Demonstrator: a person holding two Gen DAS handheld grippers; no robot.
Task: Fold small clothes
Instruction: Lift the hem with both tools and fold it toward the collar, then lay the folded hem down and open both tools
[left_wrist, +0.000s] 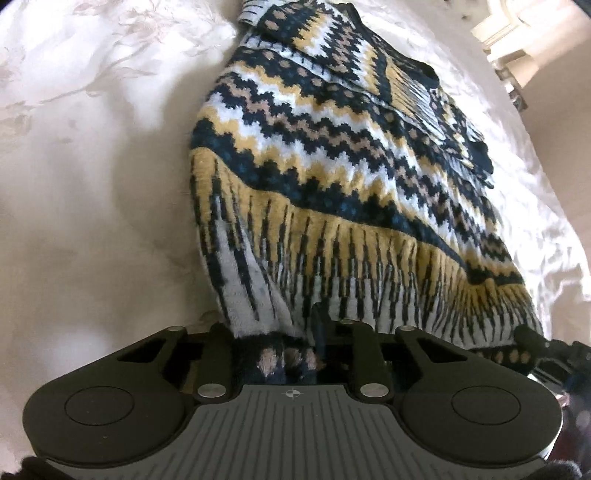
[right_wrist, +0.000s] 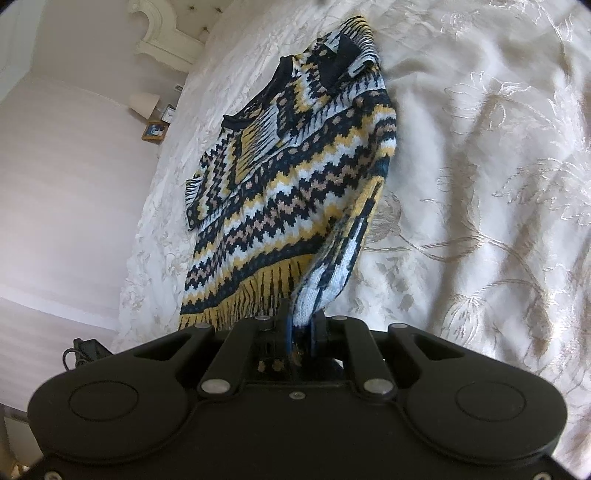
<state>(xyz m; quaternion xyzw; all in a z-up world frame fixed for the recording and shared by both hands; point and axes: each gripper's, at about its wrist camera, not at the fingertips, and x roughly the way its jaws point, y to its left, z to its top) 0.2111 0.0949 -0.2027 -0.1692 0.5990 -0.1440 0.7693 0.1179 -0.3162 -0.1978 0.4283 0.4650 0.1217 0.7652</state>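
A knitted sweater (left_wrist: 332, 158) with navy, yellow, white and tan zigzag bands lies lengthwise on the bed. Its near hem is lifted off the cover. In the left wrist view my left gripper (left_wrist: 280, 339) is shut on one bunched corner of the hem, and the dark ribbed edge pokes out behind the fingers. In the right wrist view my right gripper (right_wrist: 300, 328) is shut on the other hem corner of the sweater (right_wrist: 295, 177), with white-and-navy knit pinched between the blue pads (right_wrist: 287, 334). The collar end rests flat on the bed at the far end.
A cream embroidered bedspread (right_wrist: 480, 184) covers the bed on all sides of the sweater. A white headboard (right_wrist: 162, 33), a lamp (right_wrist: 144, 103) and a framed picture (right_wrist: 154, 131) stand beyond the far end. The bed's edge drops away left, where a black cable (right_wrist: 79, 352) lies.
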